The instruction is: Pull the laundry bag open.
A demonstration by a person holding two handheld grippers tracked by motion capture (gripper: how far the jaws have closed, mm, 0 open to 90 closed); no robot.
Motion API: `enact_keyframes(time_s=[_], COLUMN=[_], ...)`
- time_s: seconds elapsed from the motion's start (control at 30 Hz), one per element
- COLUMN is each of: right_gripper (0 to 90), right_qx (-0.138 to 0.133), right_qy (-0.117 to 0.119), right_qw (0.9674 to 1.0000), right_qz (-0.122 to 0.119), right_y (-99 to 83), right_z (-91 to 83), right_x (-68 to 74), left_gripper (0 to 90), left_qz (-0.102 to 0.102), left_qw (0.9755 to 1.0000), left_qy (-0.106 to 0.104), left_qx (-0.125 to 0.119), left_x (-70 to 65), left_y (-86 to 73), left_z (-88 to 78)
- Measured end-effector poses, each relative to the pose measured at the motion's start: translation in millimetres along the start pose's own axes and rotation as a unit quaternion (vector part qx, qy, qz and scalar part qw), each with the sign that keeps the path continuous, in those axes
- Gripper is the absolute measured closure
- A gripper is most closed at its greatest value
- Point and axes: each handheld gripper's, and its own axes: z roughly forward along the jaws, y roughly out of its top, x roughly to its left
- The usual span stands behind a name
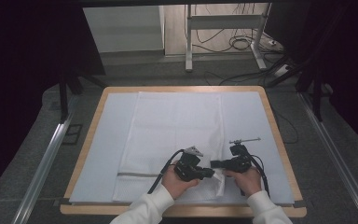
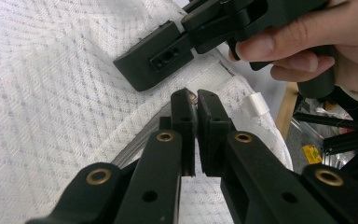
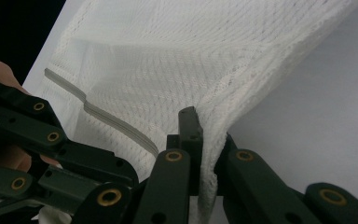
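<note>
Right gripper (image 3: 193, 140): jaws clamped on the edge of the white mesh laundry bag (image 1: 172, 135); in the right gripper view the mesh runs down between the two pads and is pinched there. In the high view this gripper (image 1: 216, 164) sits at about 5 o'clock on the table, pointing toward 9 o'clock.

Left gripper (image 2: 196, 112): jaws together with a small metal piece, likely the zipper pull, nipped at the tips. In the high view it (image 1: 209, 173) faces 3 o'clock, tip to tip with the right one.

Bag: lies flat down the middle of the pale sheet (image 1: 254, 121), long side running 12 to 6 o'clock; its near right corner is where both grippers meet.

Zipper (image 3: 116, 123): a grey band across the near end of the bag, from about 7 o'clock toward the grippers.

Step in hand: I judge both grips are set, one anchoring the bag's edge, the other on the pull, ready to work the zipper.

Next move calls for: the right gripper holding firm while the left draws along the grey band toward 9 o'clock, keeping the mesh taut so it does not bunch.

Hard to make out: whether the left pads hold the pull or only cloth beside it; the metal is nearly covered. The person's hands (image 1: 177, 184) hide the bag's near corner in the high view. Whether the zipper is shut or open cannot be told.
</note>
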Motion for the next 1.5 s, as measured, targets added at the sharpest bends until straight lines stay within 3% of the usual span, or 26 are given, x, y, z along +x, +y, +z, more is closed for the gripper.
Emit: enact_keyframes(time_s=[0.77, 0.93, 1.03, 1.5], right_gripper=[88.7, 88.8, 88.8, 88.8], right_qx=[0.011, 0.015, 0.014, 0.012], right_qy=[0.020, 0.021, 0.023, 0.022], right_qw=[0.9996, 0.9994, 0.9994, 0.9994], right_qz=[-0.019, -0.022, -0.023, -0.025], right_y=[-1.3, -1.6, -1.7, -2.0], right_z=[-2.5, -2.7, -4.7, -5.6], right_x=[0.9, 1.2, 0.8, -0.7], left_gripper=[87.1, 87.1, 87.1, 87.1], left_qz=[-0.022, -0.021, -0.037, -0.031], left_qw=[0.9995, 0.9995, 0.9989, 0.9992], left_qy=[-0.019, -0.012, -0.022, -0.010], left_qx=[0.013, 0.018, 0.018, 0.021], left_x=[17.8, 20.0, 26.9, 30.9], left_y=[-8.8, -10.5, -13.7, -16.7], left_z=[2.3, 3.4, 2.8, -6.7])
